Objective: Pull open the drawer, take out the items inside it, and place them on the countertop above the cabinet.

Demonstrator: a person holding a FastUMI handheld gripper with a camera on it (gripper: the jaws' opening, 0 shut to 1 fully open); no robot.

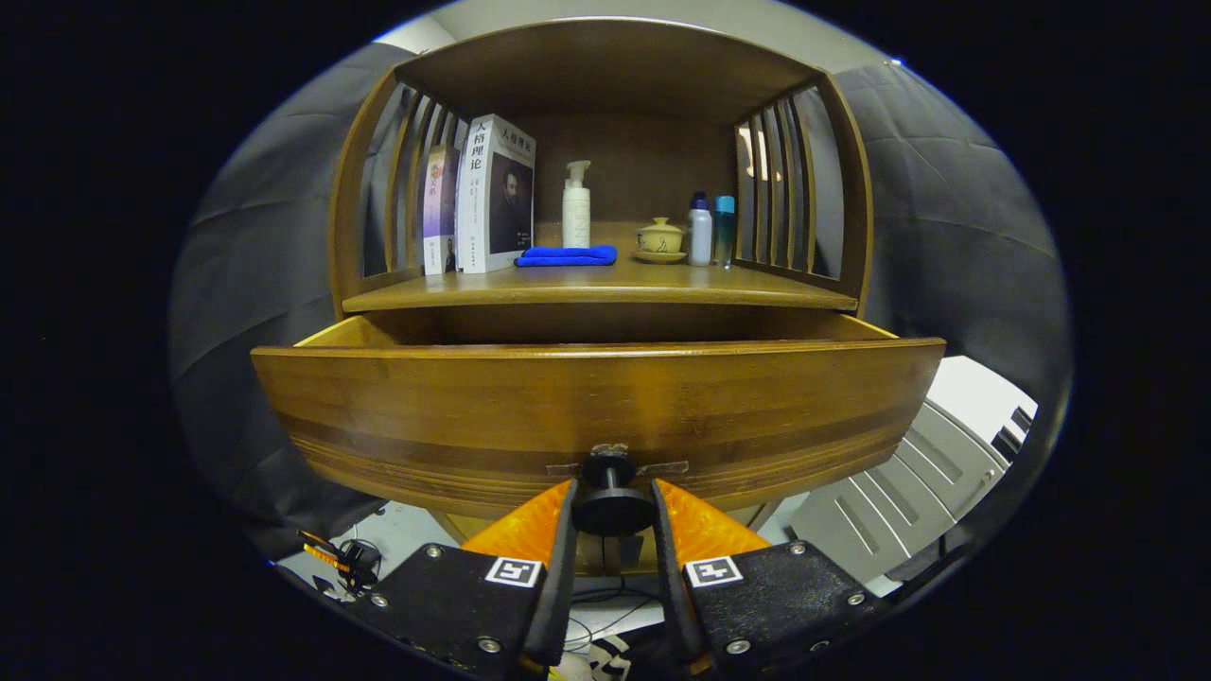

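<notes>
Dark quilted cloth walled the booth behind and to both sides of the wooden cabinet [605, 189]; pale floor and a grey slatted panel [908, 492] showed lower right, w/ cables [345, 560] on the floor lower left.

Gripper view:
- Cabinet: open-front shelf unit w/ slatted side walls, set above the drawer.
- Countertop [605, 284] (shelf surface above the drawer) carried, left to right: two upright books [482, 194] against the left slats; a white pump bottle [576, 206] toward the back; a folded blue cloth [568, 255] lying flat in front of the pump bottle; a small lidded cup [660, 236] on a saucer; a white bottle w/ dark cap [700, 232]; a blue bottle [724, 230] just beside it, near the right slats.
- Drawer [596, 416]: pulled out toward the camera, front panel well fwd of the countertop edge. Drawer interior hidden behind the front panel; contents could not be determined.
- Knob [610, 497]: dark, round, mounted at lower centre of the drawer front, w/ tape strips on the panel at its base.
- Gripper [611, 511]: directly below the drawer front, fingers pointing up at the panel. Both fingers [558, 530] pinched the knob, one on each side, pads in contact w/ its rim. Gap between fingers equalled knob width.
- Square marker tags sat on the gripper body behind each finger.
</notes>
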